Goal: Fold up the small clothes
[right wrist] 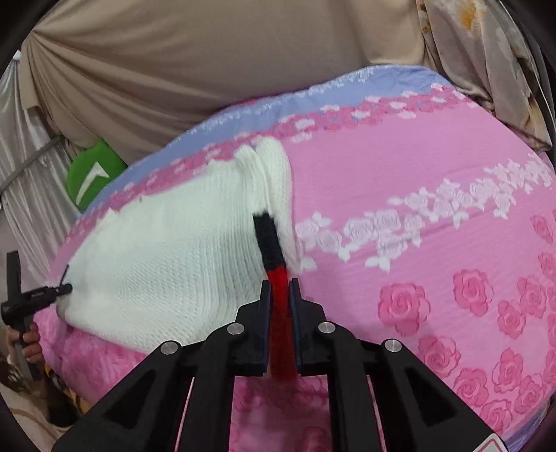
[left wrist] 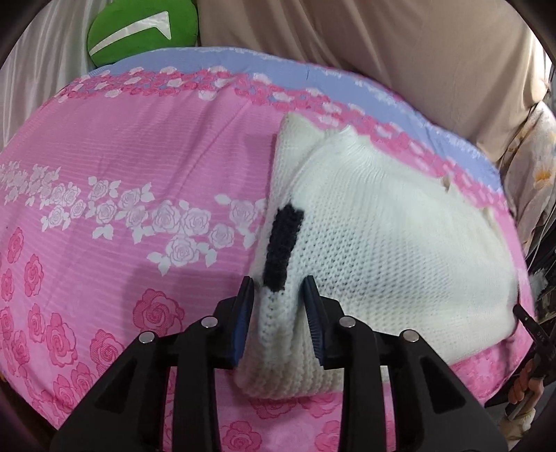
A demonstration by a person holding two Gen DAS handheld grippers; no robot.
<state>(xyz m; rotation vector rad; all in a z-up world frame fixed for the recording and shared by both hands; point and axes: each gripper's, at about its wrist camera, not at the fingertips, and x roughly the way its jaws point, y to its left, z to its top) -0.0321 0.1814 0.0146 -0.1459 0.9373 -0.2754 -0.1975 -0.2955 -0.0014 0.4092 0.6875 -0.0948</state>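
A small white knit sweater with a black stripe lies on the pink rose-patterned bedspread. My left gripper is closed on a thick white knit fold of the sweater's edge. In the right wrist view the same sweater stretches to the left, and my right gripper is shut on its red-and-black trim. The other gripper shows at the far left edge, at the sweater's far side.
A green cushion sits at the bed's back left. Beige fabric hangs behind the bed, and floral cloth lies at the right. The bedspread has a lilac band along its far edge.
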